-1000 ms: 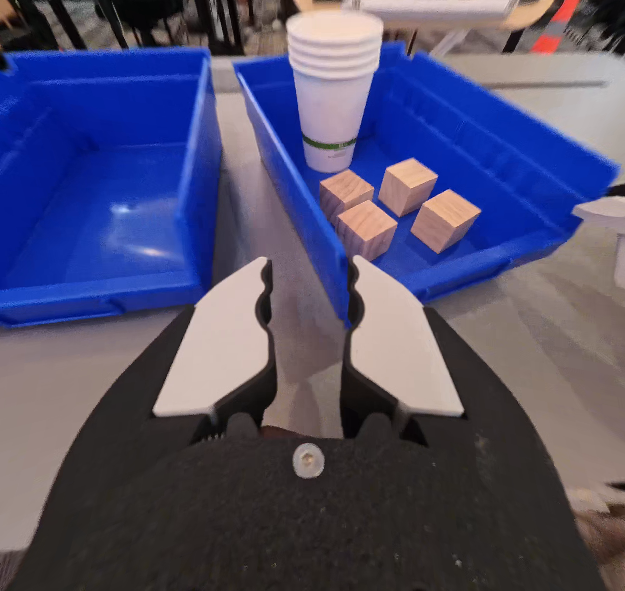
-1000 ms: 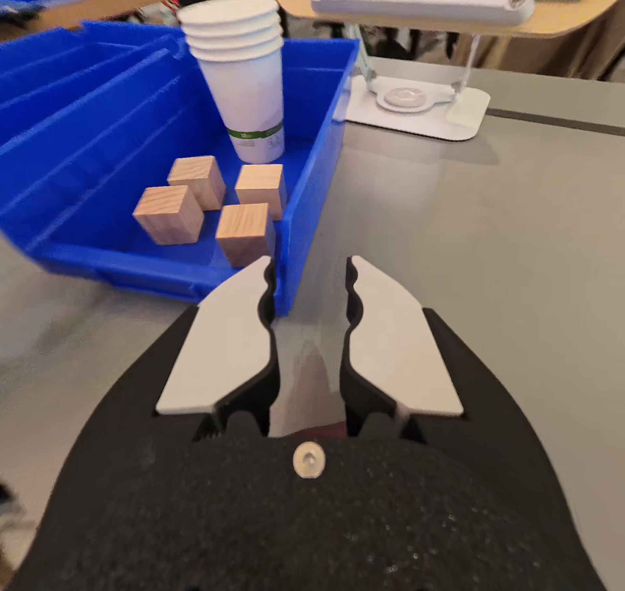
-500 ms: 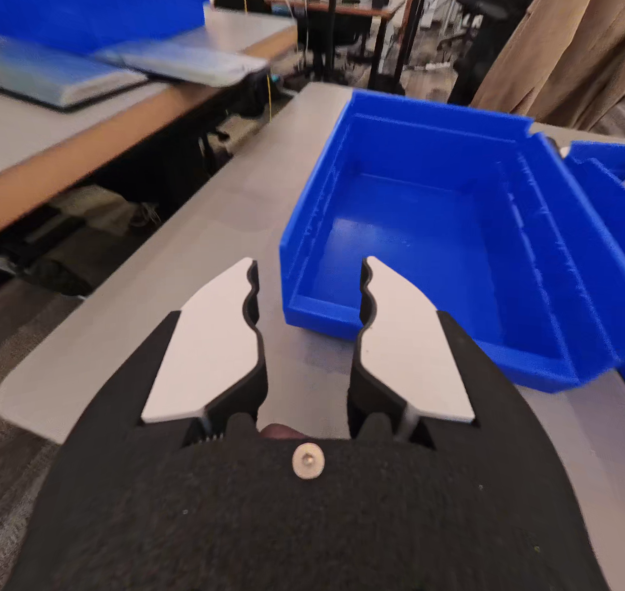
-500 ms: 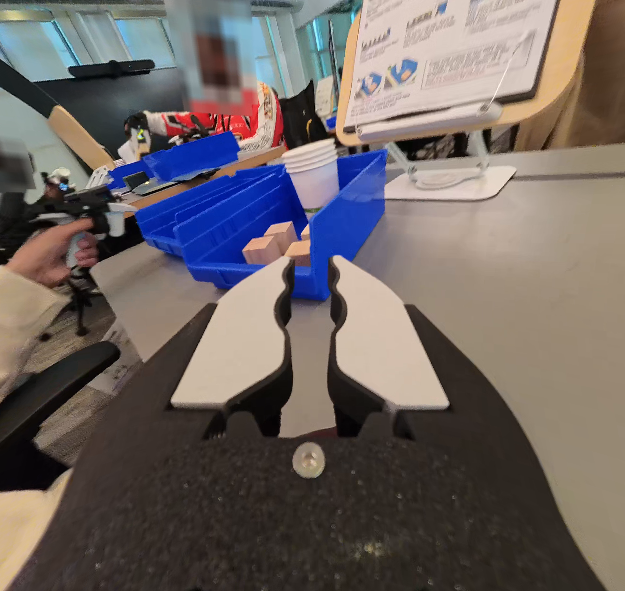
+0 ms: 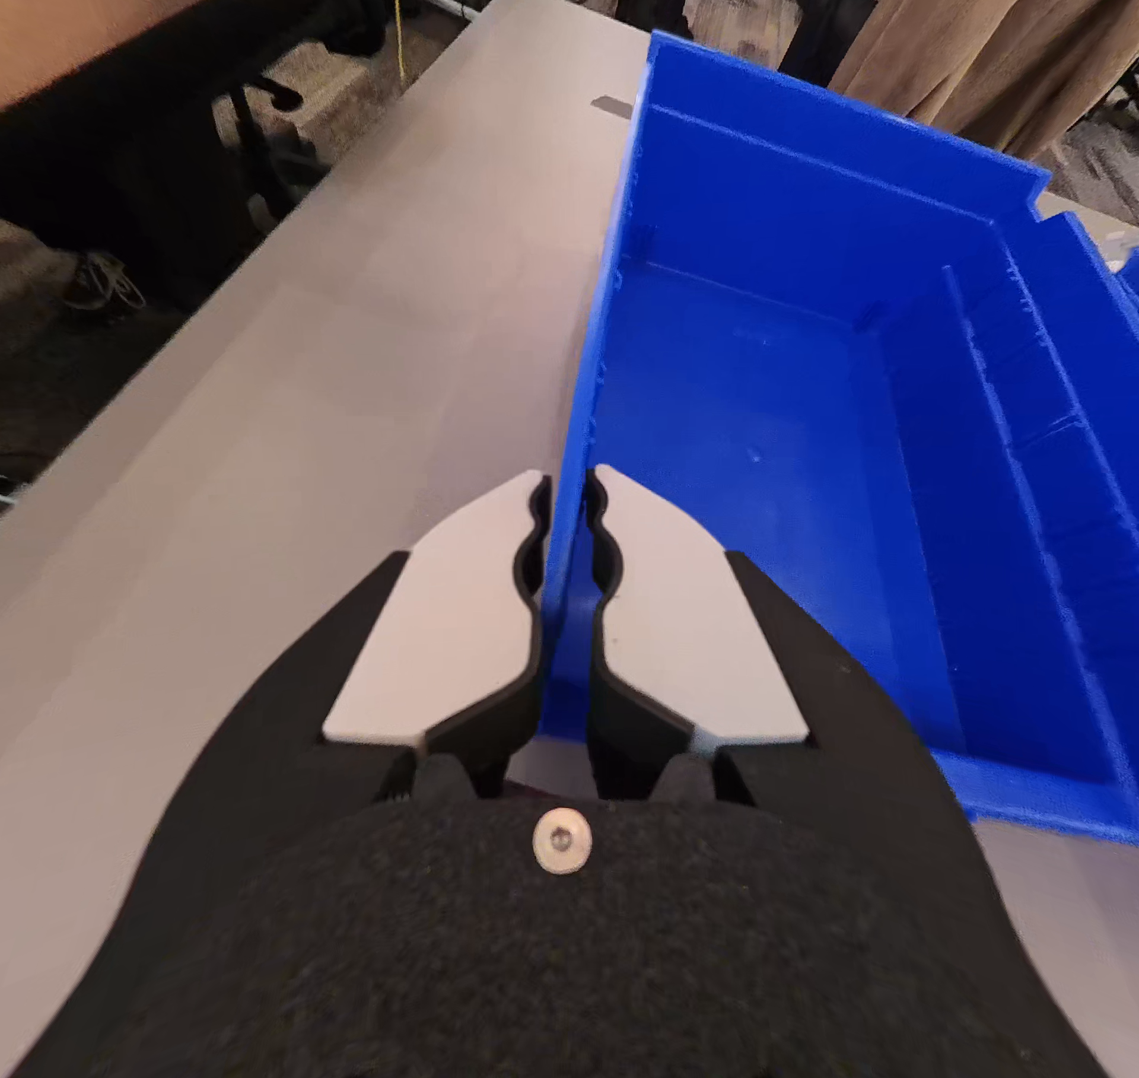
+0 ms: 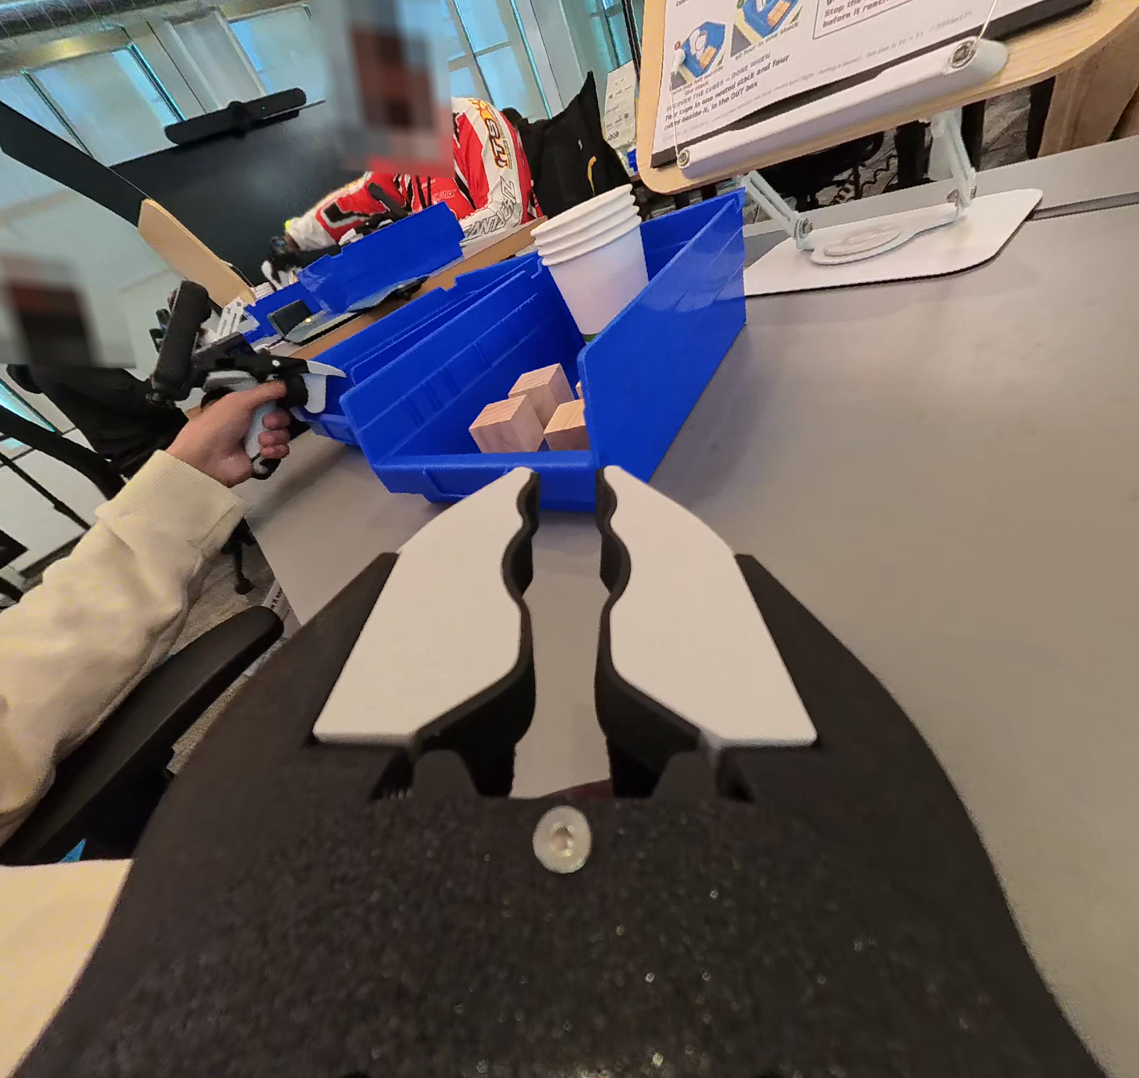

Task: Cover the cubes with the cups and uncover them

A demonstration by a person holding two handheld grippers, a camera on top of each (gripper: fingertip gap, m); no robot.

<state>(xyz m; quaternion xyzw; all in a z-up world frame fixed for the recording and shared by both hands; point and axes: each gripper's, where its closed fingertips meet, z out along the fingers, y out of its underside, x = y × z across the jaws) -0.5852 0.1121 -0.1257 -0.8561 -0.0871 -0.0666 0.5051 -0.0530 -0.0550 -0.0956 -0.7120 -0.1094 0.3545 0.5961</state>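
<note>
A stack of white paper cups (image 6: pixel 595 272) stands at the far end of a blue bin (image 6: pixel 665 339). Several wooden cubes (image 6: pixel 511 429) lie in the same bin. My right gripper (image 6: pixel 567 481) hovers over the grey table just before this bin's near corner. Its fingers are a narrow gap apart with nothing between them. My left gripper (image 5: pixel 567 481) is shut on the left wall (image 5: pixel 591 370) of a second blue bin (image 5: pixel 801 493) that holds nothing. The left gripper also shows in the right wrist view (image 6: pixel 308 383), held by a hand (image 6: pixel 234 438).
A wooden document stand (image 6: pixel 863 62) on a white base (image 6: pixel 894 241) stands behind the cube bin. The table's left edge (image 5: pixel 216 321) runs close beside the left gripper. A person in a red and white jacket (image 6: pixel 487 173) sits at another table with more blue bins (image 6: pixel 382 259).
My left gripper swung left to the second bin and closed on its left wall. My right gripper pulled back, tilted up and narrowed its fingers.
</note>
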